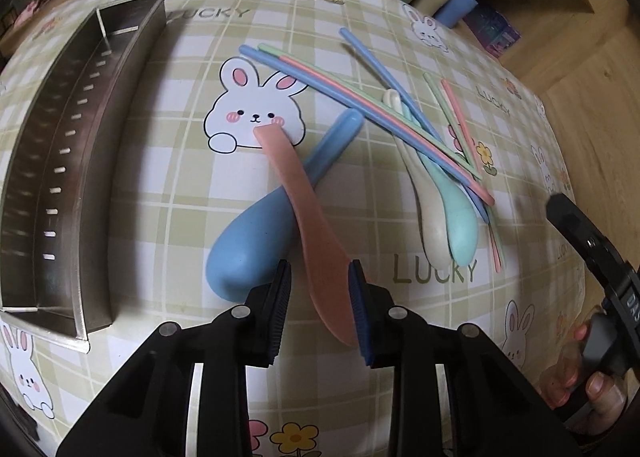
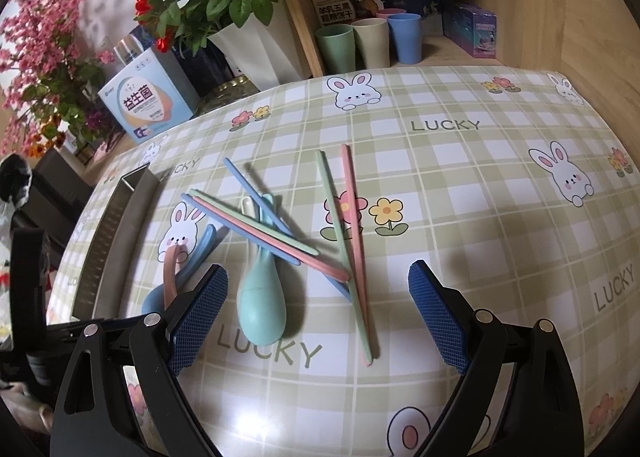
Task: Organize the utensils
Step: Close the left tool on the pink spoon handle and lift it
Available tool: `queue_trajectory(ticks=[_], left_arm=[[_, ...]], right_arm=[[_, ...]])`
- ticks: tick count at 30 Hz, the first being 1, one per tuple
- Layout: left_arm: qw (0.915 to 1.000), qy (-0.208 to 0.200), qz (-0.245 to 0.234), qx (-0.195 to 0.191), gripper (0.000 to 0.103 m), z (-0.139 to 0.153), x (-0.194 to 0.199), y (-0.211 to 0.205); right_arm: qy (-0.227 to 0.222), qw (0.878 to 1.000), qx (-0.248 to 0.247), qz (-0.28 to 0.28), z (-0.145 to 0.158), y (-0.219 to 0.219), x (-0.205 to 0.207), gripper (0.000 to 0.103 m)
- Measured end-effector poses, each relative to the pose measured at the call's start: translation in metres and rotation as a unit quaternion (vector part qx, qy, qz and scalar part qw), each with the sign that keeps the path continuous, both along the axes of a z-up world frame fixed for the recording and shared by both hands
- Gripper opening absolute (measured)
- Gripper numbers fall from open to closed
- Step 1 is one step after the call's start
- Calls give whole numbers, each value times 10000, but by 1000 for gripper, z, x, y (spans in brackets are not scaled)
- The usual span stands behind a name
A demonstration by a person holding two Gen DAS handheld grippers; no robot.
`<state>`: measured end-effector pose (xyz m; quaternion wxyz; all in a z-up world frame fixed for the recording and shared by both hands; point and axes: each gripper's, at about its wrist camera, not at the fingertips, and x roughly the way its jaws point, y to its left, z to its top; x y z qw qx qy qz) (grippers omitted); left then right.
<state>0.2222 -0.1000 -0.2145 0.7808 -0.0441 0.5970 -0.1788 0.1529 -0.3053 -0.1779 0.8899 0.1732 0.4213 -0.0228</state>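
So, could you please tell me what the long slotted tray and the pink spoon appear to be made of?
Slotted tray: most likely stainless steel, brushed grey with soft reflections, thin folded walls and punched slots. Pink spoon: probably moulded plastic or wheat-straw composite; matte, opaque pastel, rounded edges, no glare.

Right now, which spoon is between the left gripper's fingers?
The pink spoon. It lies crossed over the blue spoon; the cream spoon and mint spoon lie apart under the chopsticks.

Left gripper (image 1: 320, 307) clamped on bowl of pink spoon (image 1: 308, 225). Pink spoon lies across blue spoon (image 1: 256, 233). Metal tray (image 1: 96, 193) off to left. Cream spoon (image 1: 426, 201), mint spoon (image 1: 460, 217) under tangled chopsticks (image 1: 360, 97) on right.
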Motion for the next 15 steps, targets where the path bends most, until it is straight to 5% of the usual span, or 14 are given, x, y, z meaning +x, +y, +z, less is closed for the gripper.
queue_trajectory(ticks=[15], left_arm=[[9994, 237, 200, -146, 29, -4, 36, -3]], right_arm=[[141, 9998, -142, -6, 9, 3, 7, 89]])
